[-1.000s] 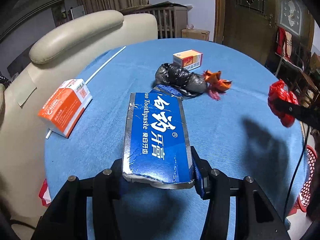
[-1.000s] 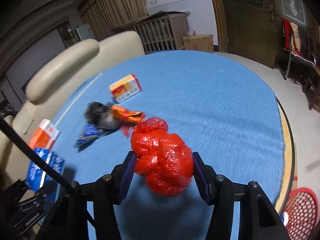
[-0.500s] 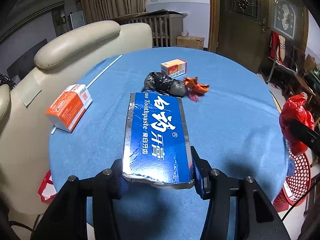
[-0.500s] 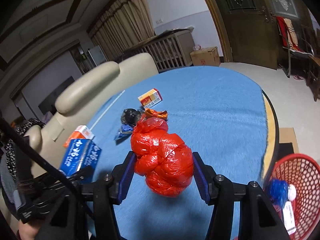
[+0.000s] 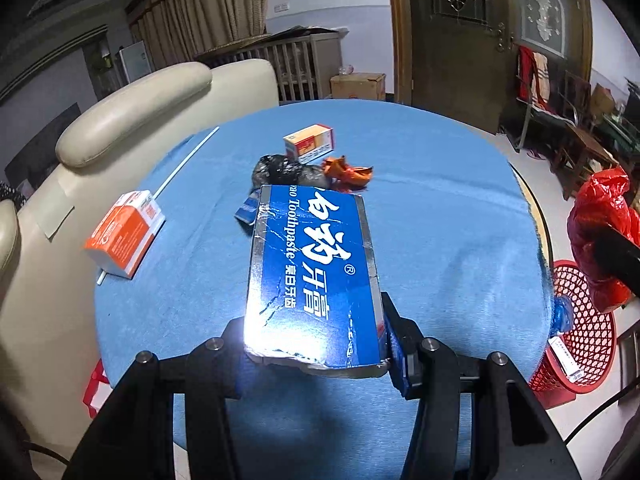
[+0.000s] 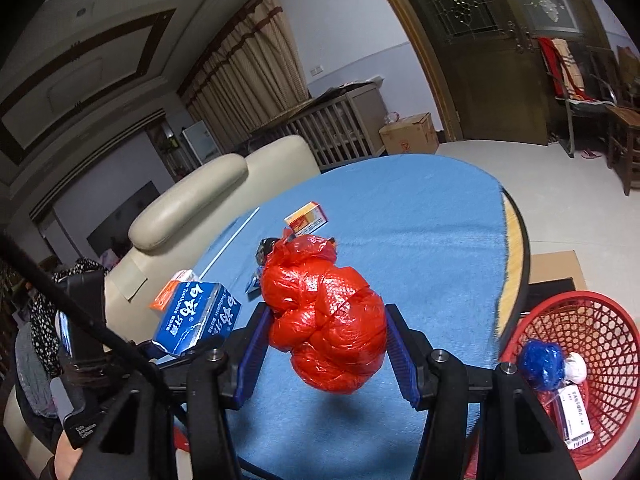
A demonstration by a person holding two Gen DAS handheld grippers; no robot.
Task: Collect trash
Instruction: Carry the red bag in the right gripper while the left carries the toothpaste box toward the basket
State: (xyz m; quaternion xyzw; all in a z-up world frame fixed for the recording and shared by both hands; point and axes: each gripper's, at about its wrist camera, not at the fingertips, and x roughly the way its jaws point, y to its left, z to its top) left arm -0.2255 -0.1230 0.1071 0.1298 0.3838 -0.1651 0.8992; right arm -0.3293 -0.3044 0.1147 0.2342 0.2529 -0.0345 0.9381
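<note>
Left jaws: the left gripper is clamped across the near end of the toothpaste box, held above the blue table.
Right jaws: the right gripper, about half apart, squeezes the red bag bundle, just left of the red basket.
Box handling: likely light, hollow card; glossy, creased, crushable, so grip the narrow sides.
Bundle handling: soft, crinkly film; light, slippery, best pinched mid-body.
Left on the table: black bag, orange wrapper, two small cartons.
</note>
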